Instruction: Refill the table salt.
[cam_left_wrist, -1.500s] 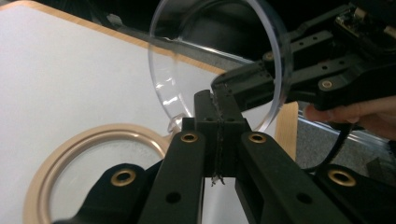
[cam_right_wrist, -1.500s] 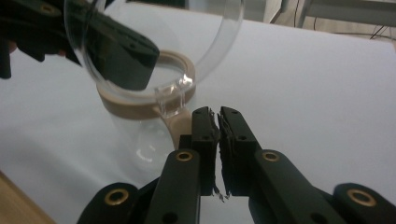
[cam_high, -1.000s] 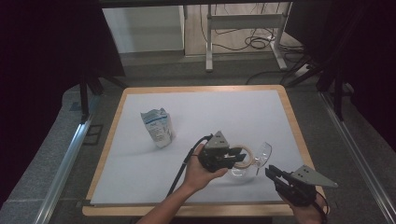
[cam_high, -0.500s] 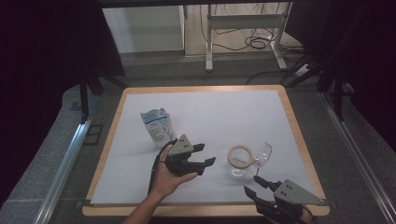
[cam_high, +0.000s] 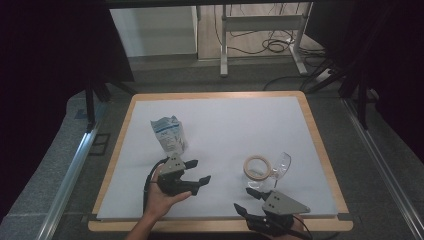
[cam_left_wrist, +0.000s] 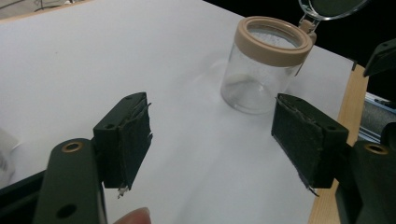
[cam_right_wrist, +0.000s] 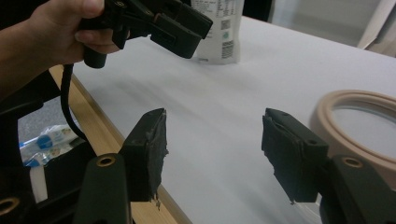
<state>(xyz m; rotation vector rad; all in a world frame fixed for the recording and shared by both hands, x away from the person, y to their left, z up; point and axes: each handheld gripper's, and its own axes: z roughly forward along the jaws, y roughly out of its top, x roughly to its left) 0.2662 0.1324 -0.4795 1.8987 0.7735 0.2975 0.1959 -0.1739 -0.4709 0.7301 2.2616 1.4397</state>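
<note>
The jar (cam_high: 257, 172) stands upright on the white table (cam_high: 225, 125), lid (cam_high: 282, 164) hinged open, between both grippers. Left gripper (cam_high: 199, 171): jaws have just been opening, nothing between them. Right gripper (cam_high: 248, 200) (near the front edge): likewise just opened, empty. A pouch (cam_high: 169, 134) stands behind.

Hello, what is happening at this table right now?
A person holds a two-jaw gripper in each hand over a white table. Both the left gripper and the right gripper have just been opening, with nothing between their jaws. A clear jar with a beige rim stands open, its hinged lid flipped back. A white pouch stands upright farther back, untouched.
</note>
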